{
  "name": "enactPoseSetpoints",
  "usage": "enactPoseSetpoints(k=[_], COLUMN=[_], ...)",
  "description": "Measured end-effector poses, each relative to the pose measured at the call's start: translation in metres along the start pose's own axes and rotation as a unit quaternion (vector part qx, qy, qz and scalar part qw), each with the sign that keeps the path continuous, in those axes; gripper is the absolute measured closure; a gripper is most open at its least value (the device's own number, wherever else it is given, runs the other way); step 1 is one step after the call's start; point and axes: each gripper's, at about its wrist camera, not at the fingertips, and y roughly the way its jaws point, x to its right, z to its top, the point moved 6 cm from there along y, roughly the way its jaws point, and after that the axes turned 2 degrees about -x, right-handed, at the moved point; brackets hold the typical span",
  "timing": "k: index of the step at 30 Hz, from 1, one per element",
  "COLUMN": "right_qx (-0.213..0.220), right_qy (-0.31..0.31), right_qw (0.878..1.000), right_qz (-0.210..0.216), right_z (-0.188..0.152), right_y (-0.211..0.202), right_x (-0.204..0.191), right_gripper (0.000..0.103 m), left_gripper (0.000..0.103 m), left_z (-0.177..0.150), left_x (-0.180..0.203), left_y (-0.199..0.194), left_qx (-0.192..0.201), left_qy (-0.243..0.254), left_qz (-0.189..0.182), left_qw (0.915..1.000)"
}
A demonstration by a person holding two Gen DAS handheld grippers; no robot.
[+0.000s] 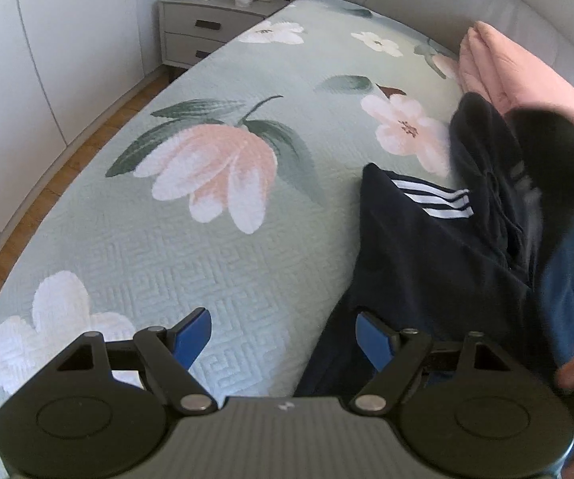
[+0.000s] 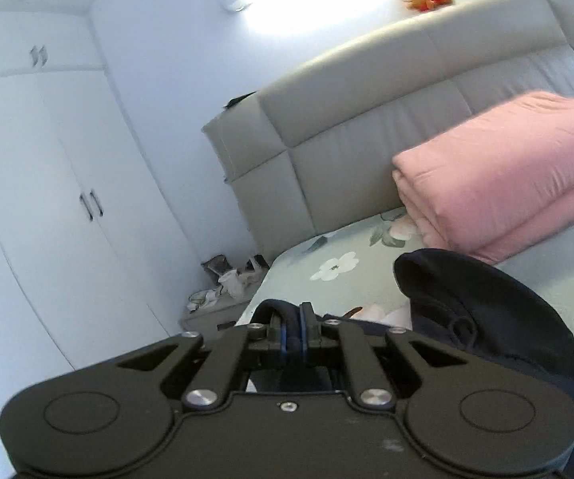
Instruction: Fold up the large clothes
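Left wrist view: across the floral bed (image 1: 223, 239), the dark striped garment (image 1: 426, 247) lies at the right. Angled steeply down, the left claw (image 1: 283, 339) gapes empty over its edge; nearly level, the right claw (image 2: 294, 329) pinches dark cloth.

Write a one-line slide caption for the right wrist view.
Right tongs shut on a fold of the dark navy garment, raised above the floral bedspread near a folded pink quilt.
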Motion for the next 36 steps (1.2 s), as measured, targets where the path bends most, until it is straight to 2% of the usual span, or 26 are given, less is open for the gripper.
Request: enactPoseSetpoints(k=[2, 3, 4, 5, 6, 8, 10, 11, 12, 13, 14, 15, 17, 18, 20, 22, 23, 25, 26, 27, 28, 29, 30, 32, 34, 36], right_qx=[-0.074, -0.143, -0.231, -0.29, -0.316, -0.32, -0.312, -0.299, -0.289, -0.279, -0.273, -0.272, -0.291, -0.311, -0.341, -0.343, -0.355, -0.373, -0.365, -0.349, -0.328, -0.291, -0.268, -0.259, -0.276, -0.291], right_qy=[-0.009, -0.006, 0.012, 0.037, 0.059, 0.086, 0.075, 0.051, 0.024, -0.018, -0.083, -0.136, -0.206, -0.215, -0.226, -0.249, -0.257, -0.268, -0.266, -0.261, -0.26, -0.266, -0.272, -0.277, -0.296, -0.316], right_qw=[0.997, 0.99, 0.973, 0.956, 0.946, 0.941, 0.945, 0.95, 0.955, 0.958, 0.958, 0.953, 0.934, 0.925, 0.912, 0.905, 0.898, 0.887, 0.891, 0.899, 0.908, 0.918, 0.924, 0.925, 0.913, 0.899], right_qz=[-0.003, -0.006, 0.0, 0.015, 0.034, 0.063, 0.071, 0.069, 0.066, 0.059, 0.042, 0.017, -0.031, -0.034, -0.012, -0.028, -0.037, -0.045, -0.04, -0.03, -0.032, -0.043, -0.034, 0.01, 0.061, 0.081], right_z=[-0.029, -0.054, -0.081, -0.103, -0.118, -0.122, -0.107, -0.092, -0.08, -0.069, -0.061, -0.057, -0.057, -0.063, -0.08, -0.094, -0.103, -0.116, -0.118, -0.115, -0.109, -0.101, -0.096, -0.096, -0.11, -0.128], right_y=[0.027, 0.046, 0.064, 0.071, 0.069, 0.051, 0.029, 0.013, 0.003, -0.01, -0.024, -0.032, -0.037, -0.036, -0.034, -0.03, -0.025, -0.019, -0.018, -0.022, -0.028, -0.038, -0.047, -0.066, -0.083, -0.095], right_x=[-0.001, 0.002, 0.006, 0.01, 0.014, 0.027, 0.041, 0.052, 0.06, 0.07, 0.081, 0.093, 0.123, 0.136, 0.148, 0.154, 0.158, 0.164, 0.165, 0.164, 0.162, 0.158, 0.152, 0.135, 0.113, 0.098], right_gripper=[0.08, 0.046, 0.022, 0.023, 0.024, 0.023, 0.021, 0.019, 0.012, 0.003, 0.002, 0.002, 0.001, 0.002, 0.002, 0.002, 0.002, 0.006, 0.015, 0.071, 0.096, 0.101, 0.102, 0.102, 0.102, 0.103], left_gripper=[0.022, 0.022, 0.022, 0.022, 0.022, 0.022, 0.022, 0.022, 0.022, 0.022, 0.022, 0.022, 0.022, 0.022, 0.022, 0.022, 0.022, 0.022, 0.022, 0.022, 0.022, 0.022, 0.022, 0.022, 0.022, 0.022], left_z=[0.001, 0.002, 0.002, 0.002, 0.003, 0.003, 0.003, 0.003, 0.002, 0.002, 0.001, 0.0, -0.001, -0.002, -0.003, -0.004, -0.005, -0.005, -0.005, -0.005, -0.005, -0.005, -0.006, -0.007, -0.009, -0.009], left_x=[-0.002, -0.002, -0.003, -0.004, -0.004, -0.006, -0.006, -0.005, -0.003, -0.001, 0.001, 0.004, 0.011, 0.013, 0.019, 0.022, 0.022, 0.022, 0.021, 0.02, 0.02, 0.019, 0.019, 0.021, 0.022, 0.024], left_y=[0.0, -0.001, -0.001, -0.001, -0.001, -0.002, -0.002, -0.002, -0.001, -0.001, 0.0, 0.0, -0.002, -0.002, -0.002, -0.001, -0.001, 0.002, 0.004, 0.005, 0.007, 0.008, 0.009, 0.011, 0.011, 0.01], left_qx=[0.003, 0.005, 0.005, 0.006, 0.006, 0.007, 0.007, 0.006, 0.005, 0.003, 0.001, 0.001, 0.004, 0.006, 0.008, 0.01, 0.01, 0.007, 0.005, 0.003, 0.001, -0.002, -0.005, -0.009, -0.011, -0.011], left_qy=[-0.002, 0.0, 0.002, 0.002, 0.001, -0.003, -0.003, -0.001, 0.001, 0.004, 0.007, 0.012, 0.025, 0.032, 0.045, 0.053, 0.056, 0.058, 0.057, 0.055, 0.053, 0.051, 0.051, 0.056, 0.059, 0.061], left_qz=[0.005, 0.006, 0.006, 0.008, 0.009, 0.008, 0.007, 0.008, 0.008, 0.008, 0.008, 0.007, 0.008, 0.012, 0.023, 0.03, 0.036, 0.044, 0.045, 0.045, 0.044, 0.045, 0.044, 0.041, 0.04, 0.036], left_qw=[1.0, 1.0, 1.0, 1.0, 0.9999, 0.9999, 0.9999, 1.0, 1.0, 1.0, 0.9999, 0.9999, 0.9996, 0.9994, 0.9987, 0.9981, 0.9977, 0.9973, 0.9974, 0.9975, 0.9976, 0.9977, 0.9977, 0.9975, 0.9974, 0.9974])
